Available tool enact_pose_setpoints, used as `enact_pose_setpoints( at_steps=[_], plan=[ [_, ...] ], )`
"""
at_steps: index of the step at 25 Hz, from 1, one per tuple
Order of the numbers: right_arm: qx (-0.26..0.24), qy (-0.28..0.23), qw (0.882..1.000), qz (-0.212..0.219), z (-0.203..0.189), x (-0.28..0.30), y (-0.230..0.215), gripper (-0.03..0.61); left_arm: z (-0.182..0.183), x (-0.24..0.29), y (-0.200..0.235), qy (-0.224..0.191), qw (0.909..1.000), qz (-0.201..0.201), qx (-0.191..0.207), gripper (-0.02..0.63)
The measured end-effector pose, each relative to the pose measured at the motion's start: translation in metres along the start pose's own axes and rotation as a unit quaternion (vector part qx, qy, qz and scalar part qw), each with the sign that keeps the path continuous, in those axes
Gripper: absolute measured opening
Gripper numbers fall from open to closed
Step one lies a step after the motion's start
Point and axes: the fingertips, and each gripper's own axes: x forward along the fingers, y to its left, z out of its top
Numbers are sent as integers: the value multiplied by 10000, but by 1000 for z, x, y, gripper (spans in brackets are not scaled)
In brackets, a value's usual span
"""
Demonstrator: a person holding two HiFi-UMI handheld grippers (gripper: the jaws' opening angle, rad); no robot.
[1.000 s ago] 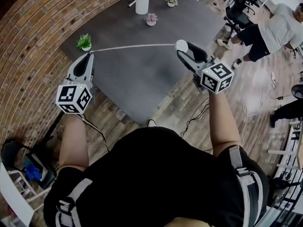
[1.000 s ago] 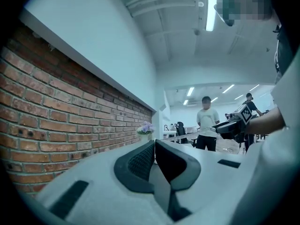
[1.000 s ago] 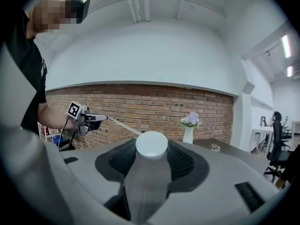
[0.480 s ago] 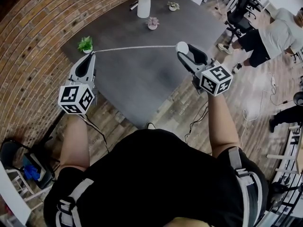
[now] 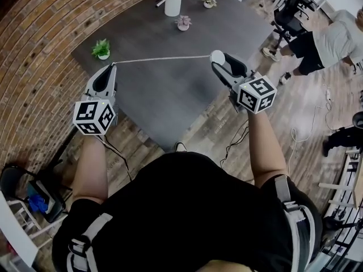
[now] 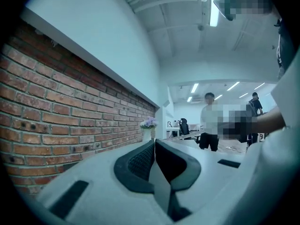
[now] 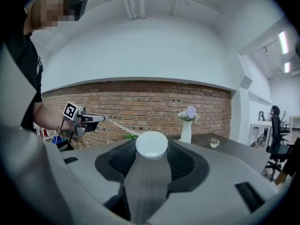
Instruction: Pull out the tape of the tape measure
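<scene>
Head view shows the tape measure [image 5: 217, 55], a round white case, held up in the air above the far right part of the dark grey table [image 5: 170, 101]. The right gripper [image 5: 219, 62] clamps it, jaws spread wide with a pad pressed on either side of the case; the right gripper view shows the case's round face filling the gap between them. From the case the tape [image 5: 164, 58] runs out to the left as a thin pale line, stretched almost level over the table, and ends at the tip of the left gripper [image 5: 113, 66]. That gripper's jaws are pinched nearly together on the tape's end, and the left gripper view shows its two dark pads with only a slit between them. The two grippers are well apart, one at each end of the drawn-out tape.

On the table, just beyond the left gripper, stands a small green plant [image 5: 101, 49]. Farther back are a small pot of pink flowers [image 5: 182, 22], a white vase [image 5: 173, 1] with flowers, and another small pot [image 5: 209, 2]. A brick wall [image 5: 34, 50] runs along the left. At the right edge a person in a light shirt and dark shorts [image 5: 332, 41] stands on the wooden floor, near a black office chair [image 5: 286, 16]
</scene>
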Motion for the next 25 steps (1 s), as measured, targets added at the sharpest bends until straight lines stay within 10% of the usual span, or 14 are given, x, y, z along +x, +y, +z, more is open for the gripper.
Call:
enact_pose_setpoints(
  at_steps=[25],
  plan=[
    [791, 2110, 9741, -181, -218, 115, -40, 209, -209, 64, 33, 2150, 9744, 647, -133, 14]
  ],
)
